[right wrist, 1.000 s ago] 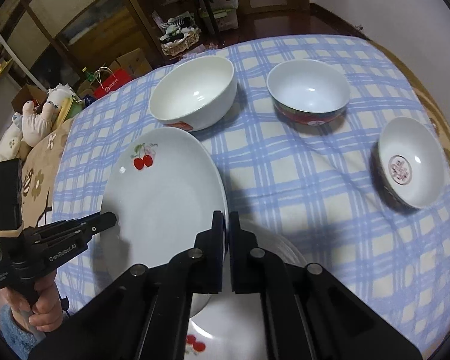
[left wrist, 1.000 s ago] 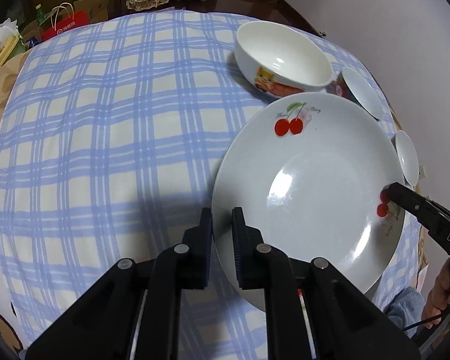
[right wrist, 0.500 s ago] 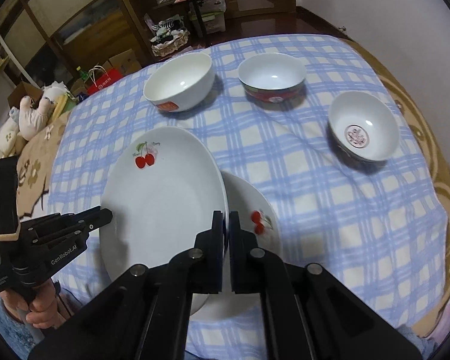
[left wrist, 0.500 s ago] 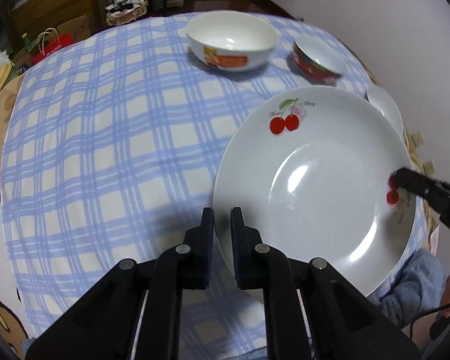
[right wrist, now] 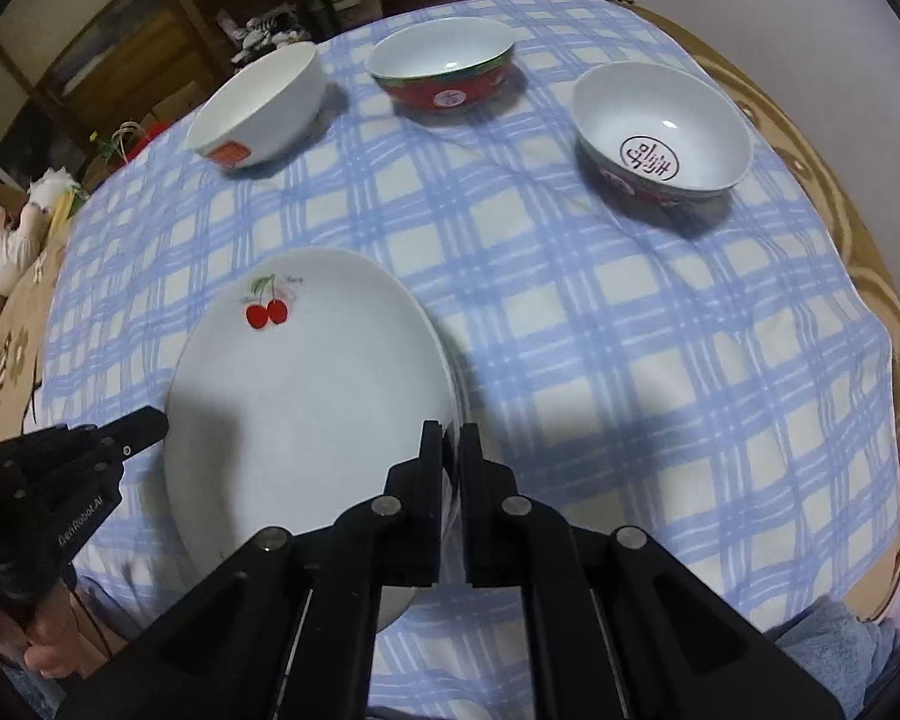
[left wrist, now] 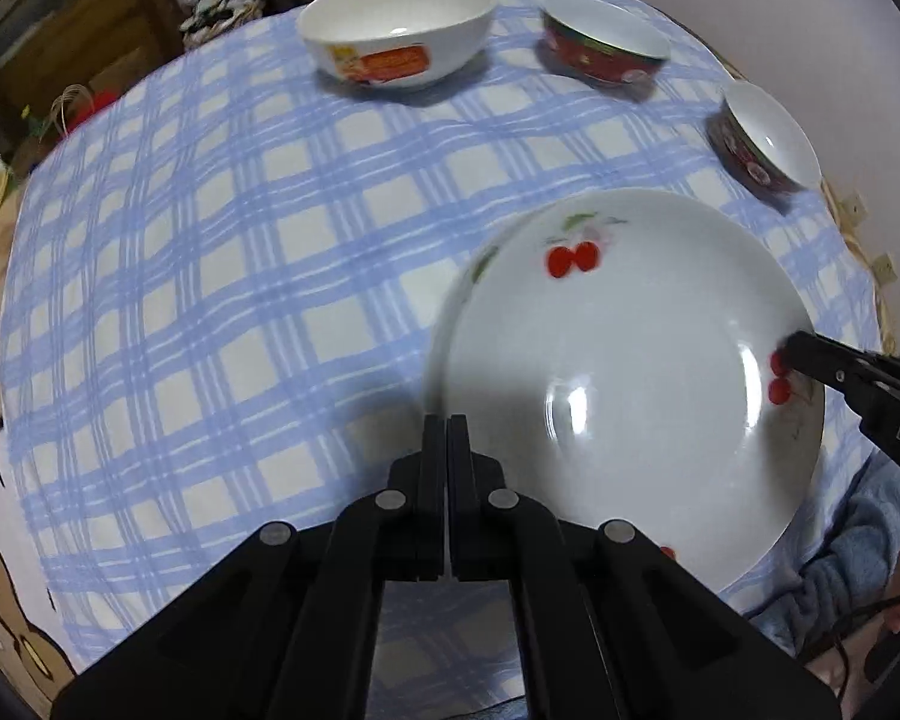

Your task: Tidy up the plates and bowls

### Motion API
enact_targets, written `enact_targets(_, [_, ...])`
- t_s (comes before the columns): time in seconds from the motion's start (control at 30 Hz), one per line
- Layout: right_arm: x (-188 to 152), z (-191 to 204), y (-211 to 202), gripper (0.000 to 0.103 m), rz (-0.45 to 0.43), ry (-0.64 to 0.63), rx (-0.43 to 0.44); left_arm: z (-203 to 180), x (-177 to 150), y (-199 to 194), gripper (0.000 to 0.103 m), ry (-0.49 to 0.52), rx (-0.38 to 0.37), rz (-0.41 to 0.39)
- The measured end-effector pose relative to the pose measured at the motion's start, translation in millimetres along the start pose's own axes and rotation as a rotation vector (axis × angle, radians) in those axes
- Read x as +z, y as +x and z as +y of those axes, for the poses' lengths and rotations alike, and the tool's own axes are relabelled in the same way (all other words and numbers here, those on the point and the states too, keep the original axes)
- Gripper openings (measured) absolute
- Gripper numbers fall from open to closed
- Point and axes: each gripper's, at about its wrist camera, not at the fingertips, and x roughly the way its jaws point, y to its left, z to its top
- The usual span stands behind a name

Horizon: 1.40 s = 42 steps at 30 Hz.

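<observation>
A white cherry plate (left wrist: 624, 372) (right wrist: 312, 420) lies over a second plate, of which only a rim sliver (left wrist: 480, 267) shows, on the blue checked cloth. My left gripper (left wrist: 447, 426) is shut just off its left rim; from the right wrist view its tip (right wrist: 147, 426) sits at the plate's left edge, apart. My right gripper (right wrist: 450, 438) is shut on the plate's right rim, and appears in the left wrist view (left wrist: 810, 348). Three bowls stand beyond: a white one (right wrist: 258, 111), a red one (right wrist: 444, 72), a marked one (right wrist: 660, 132).
The checked cloth (right wrist: 600, 330) covers a round table. Its edge drops off at right and near. A blue towel (left wrist: 840, 552) lies below the front edge. Shelves and bags stand behind the table.
The plate has come down onto the second plate and now covers it. My left gripper has let go of its rim and closed. Both cameras have moved lower and closer to the table.
</observation>
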Motion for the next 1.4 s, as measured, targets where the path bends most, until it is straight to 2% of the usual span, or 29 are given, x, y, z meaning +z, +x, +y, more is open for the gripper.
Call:
enact_targets(0.13, [3.8,2.4,-13.2,0.006,-0.066,-0.018,-0.023,7.4,1.2,-6.9,0.002,-0.016,0.025,-0.031])
enact_targets(0.3, [3.4,2.6,-16.4,0.006,-0.071,-0.014,-0.007,12.6,7.0,-11.4,0.004,-0.043,0.023,-0.044])
enact_targets(0.43, [0.7,3.7,-20.9,0.007,-0.105,-0.015,0.004,16.2,5.8,-19.0,0.007,-0.044,0.055,-0.074])
enact_targets(0.5, [-1.0,2.8,-25.4,0.014,-0.125,0.001,0.017,19.7,4.6,-22.0,0.009,-0.047,0.072,-0.081])
enact_targets(0.57, [-1.4,2.1,-29.9,0.030,-0.149,0.005,0.015,25.7,3.2,-25.6,0.010,-0.065,0.062,-0.081])
enact_targets(0.63, [-1.4,-0.7,-34.9,0.037,-0.169,0.018,0.020,30.9,2.5,-30.4,0.010,-0.075,0.070,-0.094])
enact_targets(0.73, [1.0,-6.3,-40.7,0.041,-0.195,0.050,0.036,35.3,1.4,-38.0,0.013,-0.072,0.110,-0.118])
enact_targets(0.8, [3.1,-7.3,-45.0,0.049,-0.214,0.057,0.045,39.3,2.0,-40.9,0.015,-0.079,0.113,-0.121])
enact_targets(0.83, [4.5,-7.0,-46.7,0.057,-0.226,0.058,0.047,41.5,2.4,-42.3,0.016,-0.084,0.118,-0.124])
enact_targets(0.87, [5.2,-7.0,-49.3,0.064,-0.240,0.061,0.051,42.9,2.6,-43.7,0.019,-0.086,0.125,-0.132])
enact_targets(0.9, [5.6,-7.0,-51.7,0.067,-0.255,0.064,0.057,44.2,3.0,-45.5,0.021,-0.087,0.128,-0.146])
enact_targets(0.93, [6.1,-7.0,-54.3,0.071,-0.275,0.068,0.061,45.8,3.2,-47.5,0.031,-0.091,0.122,-0.170])
enact_targets(0.97, [6.3,-7.1,-55.6,0.074,-0.284,0.068,0.062,47.4,3.3,-49.0,0.046,-0.100,0.119,-0.183])
enact_targets(1.03, [7.8,-6.8,-57.4,0.083,-0.302,0.069,0.063,48.0,4.0,-52.6,0.058,-0.103,0.126,-0.209])
enact_targets(1.1, [8.2,-7.3,-59.2,0.088,-0.316,0.071,0.059,46.7,4.9,-55.9,0.064,-0.093,0.134,-0.227])
enact_targets(1.17, [9.0,-7.4,-62.0,0.096,-0.340,0.071,0.052,45.2,6.6,-58.6,0.081,-0.083,0.165,-0.241])
enact_targets(1.23, [10.4,-7.7,-63.7,0.103,-0.353,0.067,0.056,44.0,7.4,-60.8,0.083,-0.075,0.197,-0.262])
enact_targets(1.4, [14.6,-7.2,-63.5,0.103,-0.371,0.071,0.065,44.7,11.5,-59.6,0.085,-0.069,0.197,-0.268])
